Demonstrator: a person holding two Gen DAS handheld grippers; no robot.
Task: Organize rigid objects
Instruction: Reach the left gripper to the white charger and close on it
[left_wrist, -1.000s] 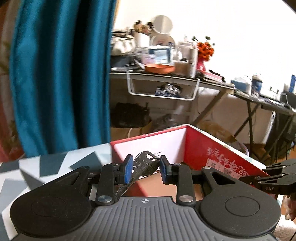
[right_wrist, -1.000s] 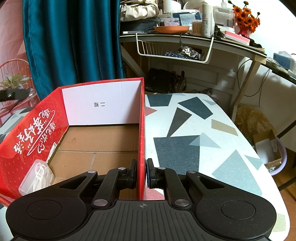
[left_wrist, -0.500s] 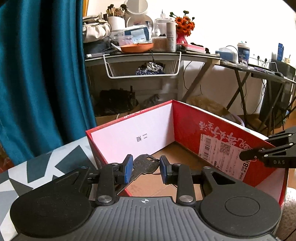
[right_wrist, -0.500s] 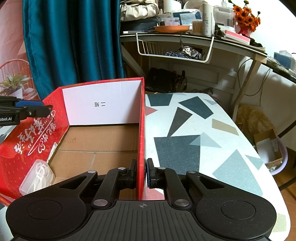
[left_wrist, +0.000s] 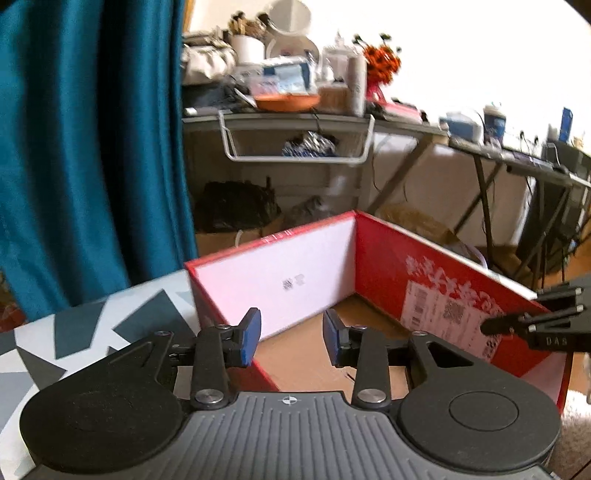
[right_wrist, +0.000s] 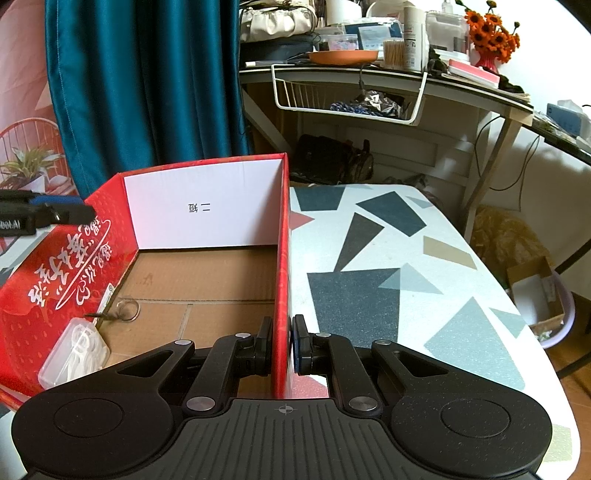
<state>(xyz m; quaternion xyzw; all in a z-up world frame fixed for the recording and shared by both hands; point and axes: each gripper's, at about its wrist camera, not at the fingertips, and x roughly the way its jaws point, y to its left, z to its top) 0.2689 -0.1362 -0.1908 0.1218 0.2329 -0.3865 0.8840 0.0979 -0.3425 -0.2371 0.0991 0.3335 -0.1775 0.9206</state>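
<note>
Left gripper (left_wrist: 291, 338): fingers spread wide, nothing between them, over the red box (left_wrist: 436, 280). Right gripper (right_wrist: 282, 345): fingers clenched on the box wall. Key (right_wrist: 120, 311) lies on the box floor at 9 o'clock, near a plastic case (right_wrist: 75, 352). Patterned tabletop (right_wrist: 388, 280); teal curtain (right_wrist: 147, 85) at 11 o'clock; cluttered desk (right_wrist: 388, 74) at 1.
</note>
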